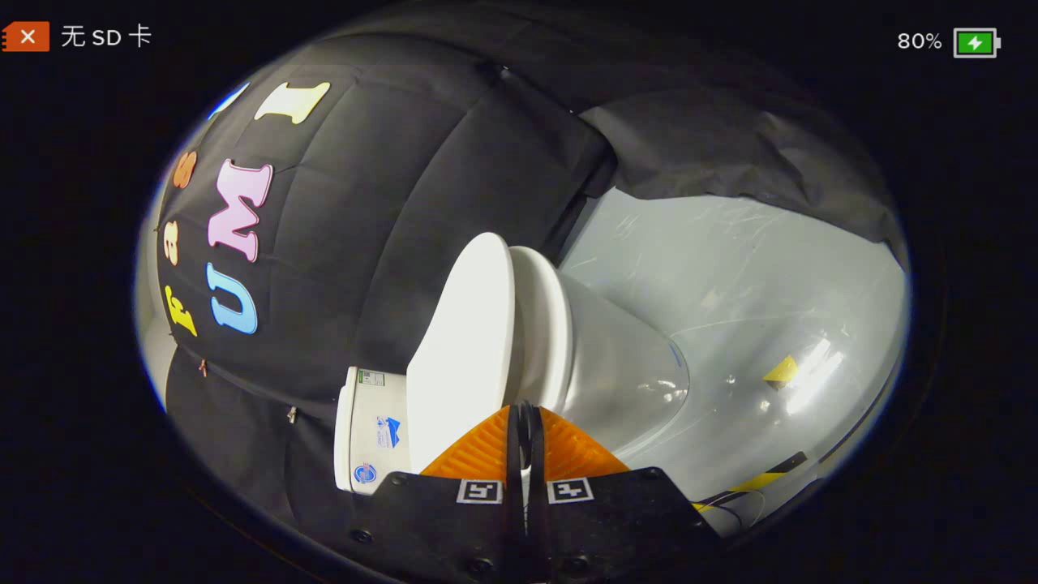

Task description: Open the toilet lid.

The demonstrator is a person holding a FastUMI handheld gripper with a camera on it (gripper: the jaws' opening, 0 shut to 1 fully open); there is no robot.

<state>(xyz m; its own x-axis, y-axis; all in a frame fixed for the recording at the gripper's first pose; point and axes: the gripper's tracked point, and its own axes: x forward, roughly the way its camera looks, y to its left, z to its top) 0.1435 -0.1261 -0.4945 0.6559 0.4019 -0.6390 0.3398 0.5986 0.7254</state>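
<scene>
While the camera is rolled onto its side, the toilet (600, 365) appears lying across the view, its tank (369, 430) toward the black cloth wall (389, 203) and its bowl base toward the pale grey floor (730, 268). The toilet lid (462, 341) is a white oval whose long axis runs from the tank end, beside the gripper, away toward the far cloth; its broad top face turns toward the wall. It lies down on the seat (539, 324), with just a thin dark seam between the two, so the lid is not yet lifted and the inside of the bowl cannot be seen.

The gripper (525, 418) sits just in front of the near end of the lid and seat, its two fingers (478, 450) pressed together with no more than a narrow slit between them. Nothing is held in the jaws; the tips stop at about the line where lid and seat meet, though whether they touch the porcelain cannot be told.

Beyond the bowl, a small yellow tape mark (781, 371) lies on the floor, and a yellow-and-black striped strip (766, 478) runs along the floor's edge near the gripper body.
</scene>
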